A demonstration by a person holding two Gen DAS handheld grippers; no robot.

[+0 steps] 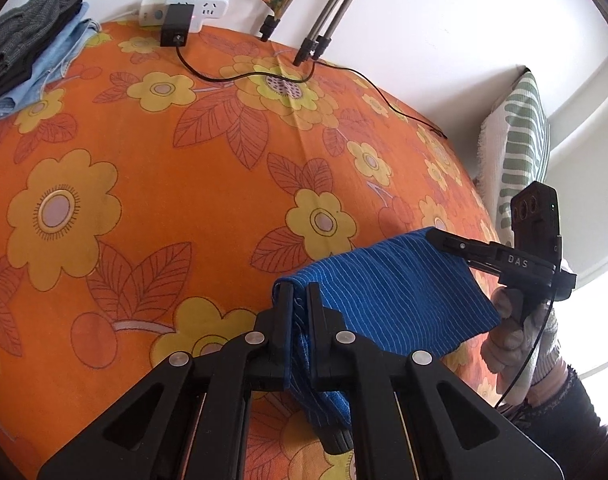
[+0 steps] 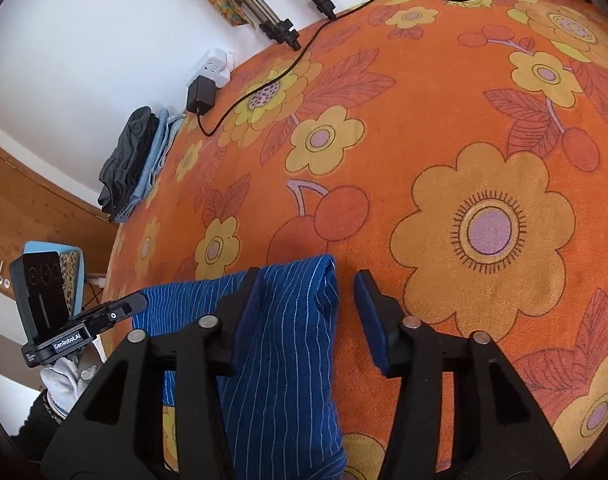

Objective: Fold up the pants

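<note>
The pants are blue with thin white pinstripes and hang above the orange flowered bed cover. My left gripper is shut on one corner of the pants. In the right wrist view the pants drape between the fingers of my right gripper, whose jaws stand wide apart with cloth against the left finger only. The right gripper also shows in the left wrist view at the cloth's far corner. The left gripper shows at the left in the right wrist view.
A stack of folded grey and light-blue clothes lies at the bed's far corner. A white power strip with a black charger and cable sits by the wall. Metal stand legs rest on the bed. A striped pillow lies beyond the edge.
</note>
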